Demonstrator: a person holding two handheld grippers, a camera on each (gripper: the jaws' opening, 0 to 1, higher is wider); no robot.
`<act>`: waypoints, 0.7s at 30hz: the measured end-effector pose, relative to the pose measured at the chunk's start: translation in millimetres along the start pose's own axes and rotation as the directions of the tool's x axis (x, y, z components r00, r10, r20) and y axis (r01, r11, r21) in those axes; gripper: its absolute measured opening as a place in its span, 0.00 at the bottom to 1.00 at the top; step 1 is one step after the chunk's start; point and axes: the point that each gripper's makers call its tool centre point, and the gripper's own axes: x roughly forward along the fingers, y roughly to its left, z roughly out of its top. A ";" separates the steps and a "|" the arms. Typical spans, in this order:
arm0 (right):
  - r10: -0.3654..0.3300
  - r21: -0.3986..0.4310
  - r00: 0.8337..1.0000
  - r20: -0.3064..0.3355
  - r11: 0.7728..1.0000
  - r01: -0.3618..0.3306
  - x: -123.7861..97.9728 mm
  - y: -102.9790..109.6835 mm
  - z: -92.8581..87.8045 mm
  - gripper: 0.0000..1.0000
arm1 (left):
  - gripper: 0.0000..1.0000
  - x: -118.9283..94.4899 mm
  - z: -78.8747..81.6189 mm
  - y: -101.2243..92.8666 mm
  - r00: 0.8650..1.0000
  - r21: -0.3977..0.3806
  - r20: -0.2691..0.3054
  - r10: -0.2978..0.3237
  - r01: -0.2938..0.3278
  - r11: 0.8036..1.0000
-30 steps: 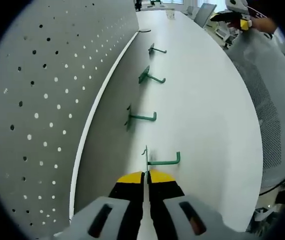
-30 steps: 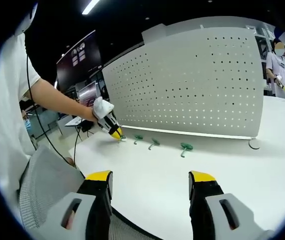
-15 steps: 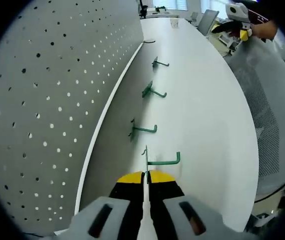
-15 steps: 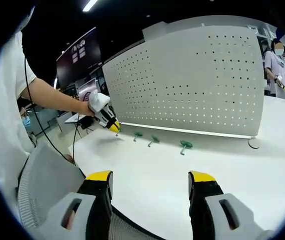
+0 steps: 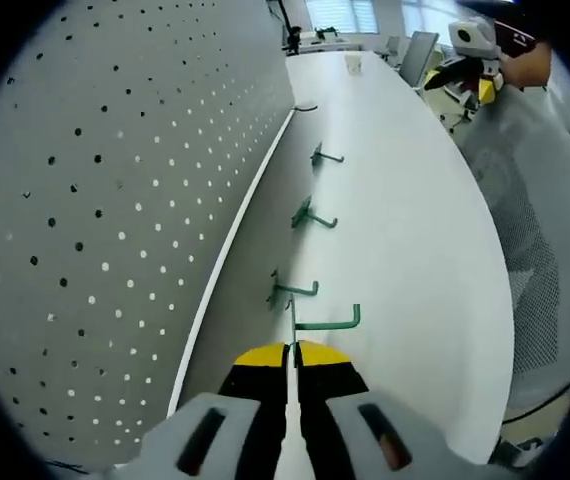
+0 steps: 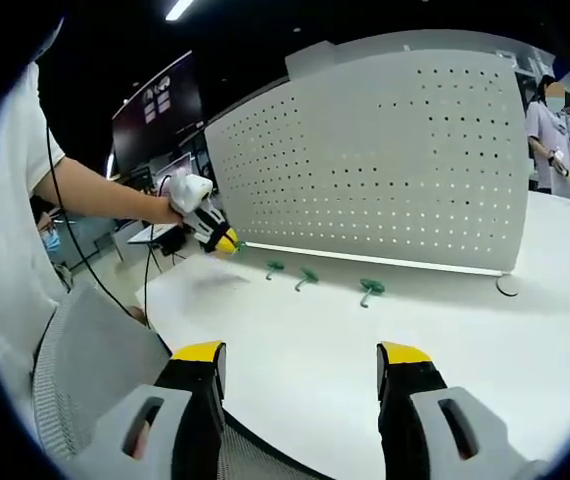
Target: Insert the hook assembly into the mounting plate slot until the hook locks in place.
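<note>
My left gripper (image 5: 293,352) is shut on the thin back plate of a green hook (image 5: 329,323), whose arm sticks out to the right with an upturned tip. The hook is held in the air near the grey perforated mounting plate (image 5: 105,200), which stands upright along the white table (image 5: 405,240). In the right gripper view, the left gripper (image 6: 223,241) hovers in a person's hand by the plate's (image 6: 385,170) left end. My right gripper (image 6: 301,362) stands open over the table's near edge with nothing between its fingers.
Three more green hooks (image 5: 291,290) (image 5: 311,216) (image 5: 323,156) lie on the table along the plate's foot, also seen as hooks (image 6: 307,278) from the right. A dark ring (image 6: 506,287) lies by the plate's right end. A mesh chair back (image 6: 95,370) is close by; another person (image 6: 547,135) stands at far right.
My left gripper has risen from the table with the hook and come closer to the perforated plate. The right gripper has stayed still and open.
</note>
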 end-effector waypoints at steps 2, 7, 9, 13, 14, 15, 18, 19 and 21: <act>0.002 0.004 1.000 0.006 1.000 -0.002 -0.1 0.0 1.0 0.59 | 0.01 -1.3 0.8 0.0 1.000 -0.006 0.002 0.007 -0.007 1.000; 0.000 0.009 1.000 0.019 1.000 -0.001 -1.1 -1.9 4.6 0.59 | 0.01 -5.4 6.8 -1.2 0.999 -0.018 0.032 0.028 -0.028 0.999; 0.002 0.008 1.000 0.020 1.000 -0.003 -1.0 -0.9 4.5 0.59 | 0.01 -7.3 13.1 -4.1 0.997 -0.045 0.067 0.029 -0.026 0.999; 0.004 0.005 1.000 0.022 1.000 -0.004 -1.6 -0.4 4.8 0.59 | 0.01 -10.7 17.0 -7.4 0.995 -0.043 0.087 0.047 -0.043 0.998; 0.004 0.002 1.000 0.022 1.000 -0.004 -1.7 -0.3 5.0 0.59 | 0.01 -11.8 19.2 -8.1 0.994 -0.050 0.099 0.049 -0.044 0.998; 0.005 0.001 1.000 0.023 1.000 -0.005 -1.7 -0.2 5.3 0.59 | 0.01 -12.8 20.4 -7.9 0.993 -0.054 0.105 0.056 -0.050 0.997; 0.005 0.001 1.000 0.028 1.000 -0.005 -2.1 -0.2 6.3 0.59 | 0.01 -16.8 26.1 -6.1 0.987 -0.091 0.139 0.080 -0.068 0.994; 0.007 0.003 1.000 0.031 1.000 -0.007 -2.1 0.1 6.8 0.59 | 0.01 -17.2 26.1 -6.0 0.987 -0.096 0.137 0.085 -0.072 0.993; 0.006 -0.002 0.999 0.032 1.000 -0.006 -2.4 0.0 7.1 0.59 | 0.02 -20.6 30.9 -6.0 0.982 -0.098 0.155 0.105 -0.090 0.991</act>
